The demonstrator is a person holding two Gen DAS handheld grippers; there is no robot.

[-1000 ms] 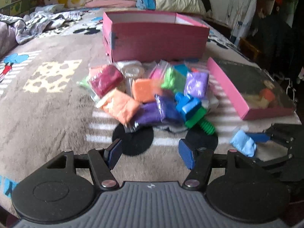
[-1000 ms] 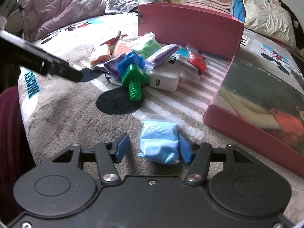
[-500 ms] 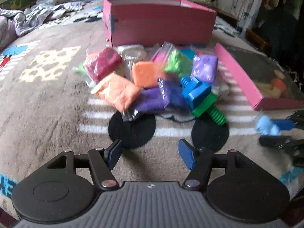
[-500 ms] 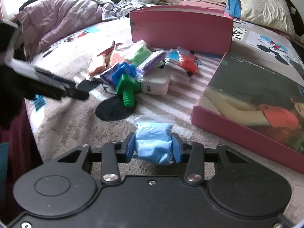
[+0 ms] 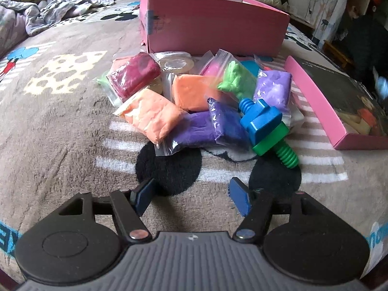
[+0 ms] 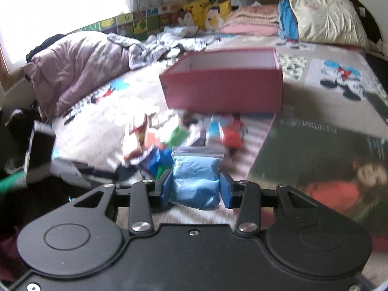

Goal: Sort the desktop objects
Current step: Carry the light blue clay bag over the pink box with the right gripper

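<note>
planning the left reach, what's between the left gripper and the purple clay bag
Only bare blanket with a black printed circle; nothing lies between the open left gripper and the purple clay bag, seen in the left wrist view.

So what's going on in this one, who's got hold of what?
A person is sorting a pile of bagged modelling clay on a bed blanket. The right gripper is shut on a zip bag of light blue clay, lifted and facing the open pink cardboard box. The left gripper is open and empty, low over the blanket, short of the pile with its blue and green toy bolts.
</note>
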